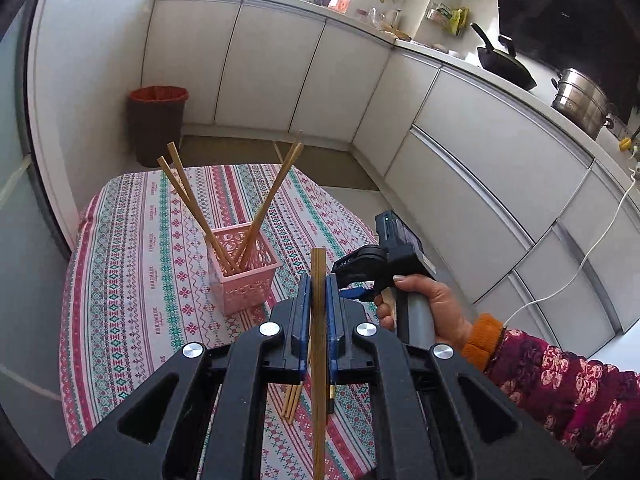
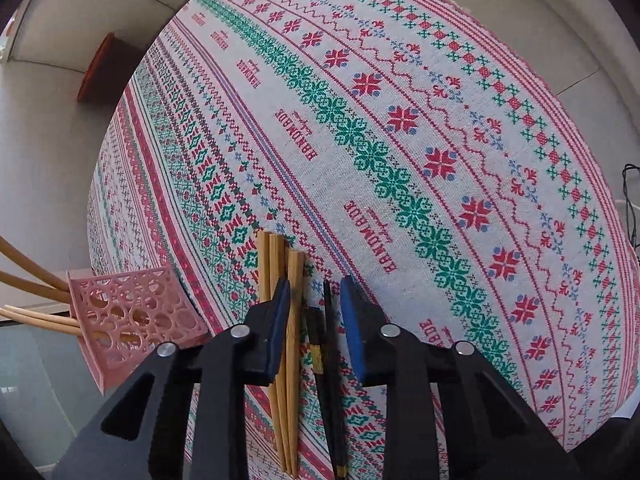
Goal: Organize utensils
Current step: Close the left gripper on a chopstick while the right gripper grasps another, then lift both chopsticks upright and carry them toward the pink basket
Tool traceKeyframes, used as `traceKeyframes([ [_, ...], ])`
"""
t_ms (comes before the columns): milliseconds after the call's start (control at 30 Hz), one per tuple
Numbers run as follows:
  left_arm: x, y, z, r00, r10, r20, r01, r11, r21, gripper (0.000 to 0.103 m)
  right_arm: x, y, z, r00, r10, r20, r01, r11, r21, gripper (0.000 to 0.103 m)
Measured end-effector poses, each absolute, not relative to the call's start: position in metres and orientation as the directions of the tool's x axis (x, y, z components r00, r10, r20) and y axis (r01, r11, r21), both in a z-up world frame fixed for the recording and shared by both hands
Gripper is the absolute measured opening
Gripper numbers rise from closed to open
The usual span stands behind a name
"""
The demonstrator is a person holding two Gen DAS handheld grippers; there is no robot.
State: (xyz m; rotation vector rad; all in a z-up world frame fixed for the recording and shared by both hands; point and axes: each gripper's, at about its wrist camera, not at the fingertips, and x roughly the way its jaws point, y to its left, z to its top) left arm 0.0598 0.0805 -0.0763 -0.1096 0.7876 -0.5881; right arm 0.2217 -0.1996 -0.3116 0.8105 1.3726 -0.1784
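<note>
The surface [image 1: 120, 280] has a pink basket [image 1: 244, 268] near its middle, so chopsticks stand inside. The left tongs [image 1: 319, 292] squeeze one brown chopstick [image 1: 319, 360], likely going there. The right tongs [image 2: 314, 300] hang wide over loose chopsticks [image 2: 288, 320] by the near edge.

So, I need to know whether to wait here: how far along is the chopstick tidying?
Roughly halfway. Done: four chopsticks stand in the pink basket. In hand: the left gripper is shut on one bamboo chopstick. Left: the right gripper hovers open over three bamboo chopsticks and the dark chopsticks lying on the tablecloth.
</note>
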Motion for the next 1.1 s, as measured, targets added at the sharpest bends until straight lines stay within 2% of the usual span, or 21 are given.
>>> traceKeyframes([
  [67,0.060,0.084,-0.077,0.554,-0.542,-0.632,0.456,0.832,-0.314,0.007,0.226,-0.197,-0.313,0.236,0.340,-0.910,0.553,0.723,0.413,0.014],
  [533,0.065,0.091,-0.078,0.554,-0.546,-0.629,0.445,0.832,-0.330,0.007,0.257,-0.177,-0.316,0.189,0.286,-0.939,0.561,0.754,0.342,0.016],
  [600,0.062,0.091,-0.075,0.557,-0.548,-0.624,0.451,0.830,-0.327,0.007,0.258,-0.178,-0.316,0.201,0.276,-0.940,0.557,0.757,0.341,0.009],
  [933,0.049,0.095,-0.064,0.581,-0.540,-0.610,0.451,0.837,-0.311,0.006,0.215,-0.202,-0.296,0.367,0.319,-0.874,0.521,0.708,0.477,0.008],
  [1100,0.043,0.094,-0.058,0.596,-0.529,-0.604,0.447,0.844,-0.297,0.006,0.193,-0.210,-0.248,0.488,0.307,-0.817,0.461,0.705,0.539,0.008],
])
